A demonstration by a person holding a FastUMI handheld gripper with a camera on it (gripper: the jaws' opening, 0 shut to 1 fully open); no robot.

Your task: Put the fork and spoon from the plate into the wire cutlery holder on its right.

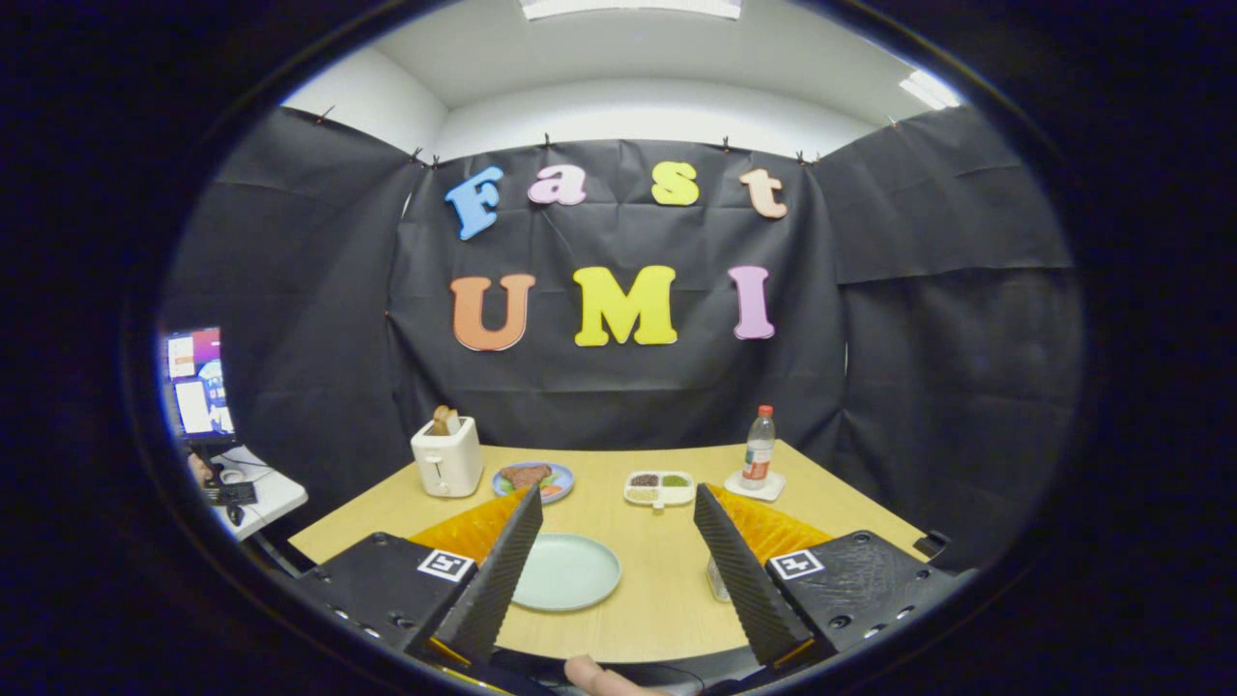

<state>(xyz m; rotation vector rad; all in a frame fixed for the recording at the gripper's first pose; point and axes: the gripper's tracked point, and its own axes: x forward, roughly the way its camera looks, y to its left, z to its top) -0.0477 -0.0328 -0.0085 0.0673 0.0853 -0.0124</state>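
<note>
The tongs (618,541) stand wide apart above the tabletop (667,590), holding nothing. Between the fingers, closer to the left one, lies a pale green plate (570,572); its visible face is bare, and part of its left rim is hidden behind the left finger (498,570). No fork or spoon can be made out on the part that shows. Just inside the right finger (744,570), a small clear or wire-like thing (716,580) peeks out against the tabletop; most of it is hidden, so whether it is the holder cannot be told.

Beyond the fingers, a blue plate (556,480) carries brown food with some orange and green bits. Beside it to the right sits a white divided tray (659,487) with dark, green and pale fillings in its compartments. Left of the blue plate is a white toaster (445,459) with bread sticking out of its top. To the right of the tray a bottle (760,449) with a red cap stands upright on a white coaster (755,487).

A fingertip (594,674) shows below the tongs.
</note>
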